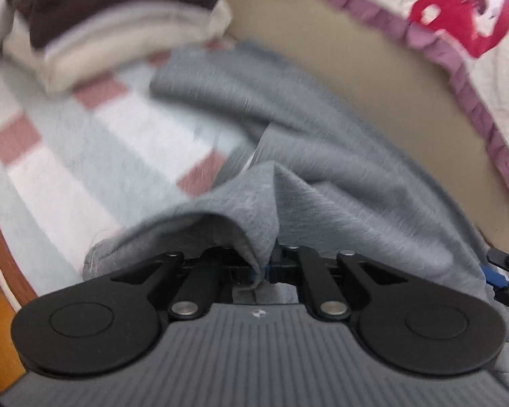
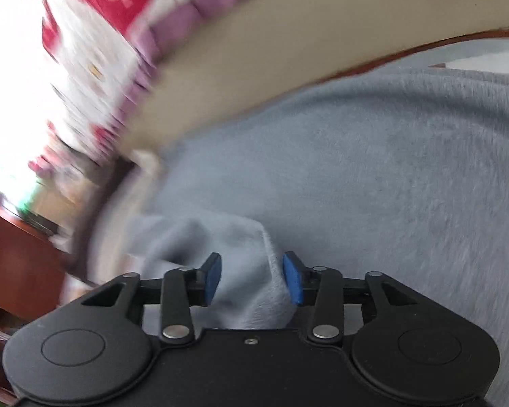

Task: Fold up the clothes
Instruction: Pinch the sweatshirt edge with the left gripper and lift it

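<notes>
A grey fleece garment point(image 1: 315, 156) lies rumpled across a checked blanket point(image 1: 68, 156). My left gripper point(image 1: 263, 268) is shut on a bunched edge of the grey garment and lifts it into a ridge. In the right wrist view the same grey garment point(image 2: 373, 176) fills the frame. My right gripper point(image 2: 251, 278) is open, its blue pads point(image 2: 212, 279) standing either side of a raised fold of the cloth without pinching it. The right gripper's tip also shows at the right edge of the left wrist view point(image 1: 505, 271).
A stack of folded clothes point(image 1: 112, 23), brown on cream, sits at the back left. A beige floor strip point(image 1: 373, 78) runs beside a white quilt with purple frill and red print point(image 1: 465, 10). A reddish wooden edge point(image 2: 17, 264) lies left.
</notes>
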Available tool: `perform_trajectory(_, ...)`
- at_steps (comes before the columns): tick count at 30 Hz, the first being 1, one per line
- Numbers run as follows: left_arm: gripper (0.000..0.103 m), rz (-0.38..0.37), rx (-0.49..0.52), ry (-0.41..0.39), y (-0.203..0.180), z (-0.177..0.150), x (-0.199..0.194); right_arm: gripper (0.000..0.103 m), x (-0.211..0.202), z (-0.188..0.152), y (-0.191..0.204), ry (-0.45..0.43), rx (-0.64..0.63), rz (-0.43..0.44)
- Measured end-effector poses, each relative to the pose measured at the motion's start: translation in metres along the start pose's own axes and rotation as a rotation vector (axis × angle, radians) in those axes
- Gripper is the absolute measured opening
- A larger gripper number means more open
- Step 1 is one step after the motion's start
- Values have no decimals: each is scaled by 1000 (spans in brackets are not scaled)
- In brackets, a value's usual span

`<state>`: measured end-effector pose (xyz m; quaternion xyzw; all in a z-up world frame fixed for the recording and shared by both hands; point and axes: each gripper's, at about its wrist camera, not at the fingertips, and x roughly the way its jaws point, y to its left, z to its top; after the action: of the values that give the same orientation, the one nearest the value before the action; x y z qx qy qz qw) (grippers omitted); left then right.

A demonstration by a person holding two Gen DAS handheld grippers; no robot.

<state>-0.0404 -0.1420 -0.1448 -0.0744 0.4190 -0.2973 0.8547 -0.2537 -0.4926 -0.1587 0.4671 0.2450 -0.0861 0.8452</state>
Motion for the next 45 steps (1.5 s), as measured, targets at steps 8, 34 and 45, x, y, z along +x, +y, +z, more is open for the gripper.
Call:
perform_trajectory(8,5,-66,269,-49,-44,44,-52,50,-37,-28,71,94,-18,-218)
perform_trajectory(34,6,-178,343,123,-23,71,-27,66,-166,92,227,77,56,-189)
perform_trajectory(45,5,-137,651,42,-48,57,-43,66,-306,-175,12,-409,246,-653)
